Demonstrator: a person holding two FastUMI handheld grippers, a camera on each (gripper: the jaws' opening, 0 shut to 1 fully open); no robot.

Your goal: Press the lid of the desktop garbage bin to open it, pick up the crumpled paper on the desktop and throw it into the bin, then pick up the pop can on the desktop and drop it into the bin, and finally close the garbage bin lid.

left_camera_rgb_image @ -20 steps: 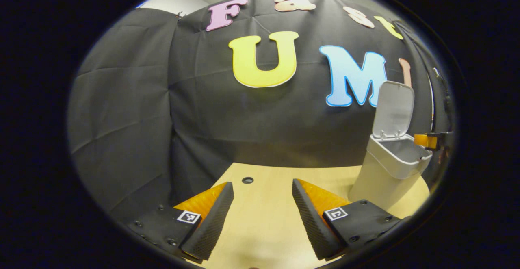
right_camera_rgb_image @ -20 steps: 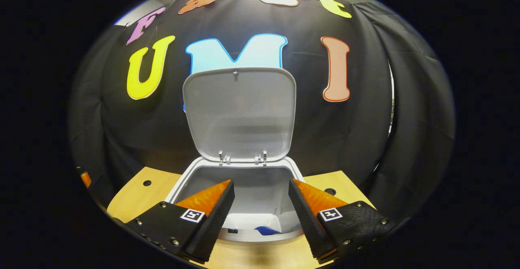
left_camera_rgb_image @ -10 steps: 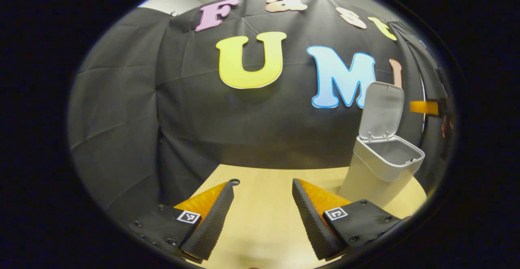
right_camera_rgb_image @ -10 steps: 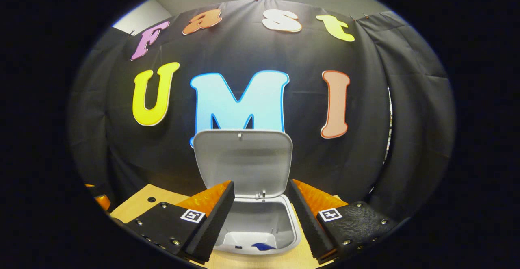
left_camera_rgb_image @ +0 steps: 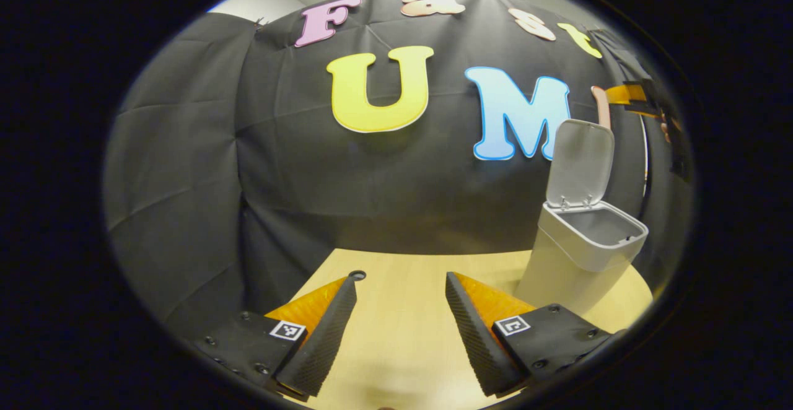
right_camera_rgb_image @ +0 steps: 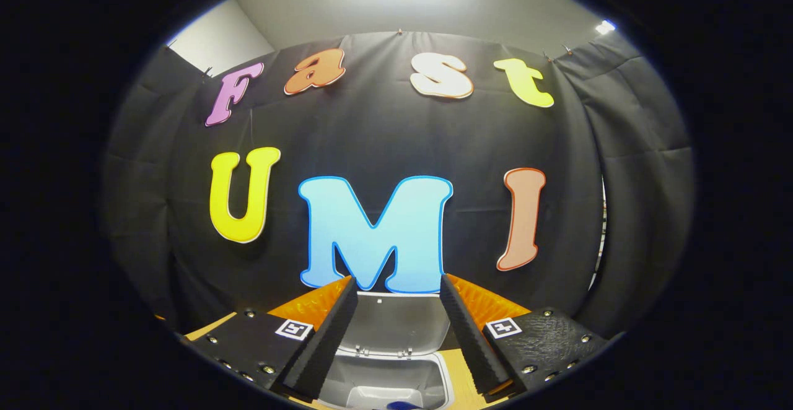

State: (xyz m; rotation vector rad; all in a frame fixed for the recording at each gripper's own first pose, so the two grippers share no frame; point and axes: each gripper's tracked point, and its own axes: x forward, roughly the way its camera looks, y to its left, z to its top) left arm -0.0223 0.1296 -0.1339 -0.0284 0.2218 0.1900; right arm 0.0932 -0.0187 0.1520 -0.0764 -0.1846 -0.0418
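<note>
Open desktop bin with its lid up, right gripper raised above it, both grippers empty.

The pale bin stands on the wooden table near the black cloth wall, its lid tipped upright on the rear hinge. Over the last second the right gripper has risen from just above the bin's mouth to higher than the lid's top edge, which suggests a move over the lid to push it shut, the last step. Inside the bin, low in the right gripper view, lie a pale shape and a small blue thing, too cut off to name. The right gripper is spread apart and grasps nothing. The left gripper hangs over bare table, well left of the bin, also spread and empty.
</note>
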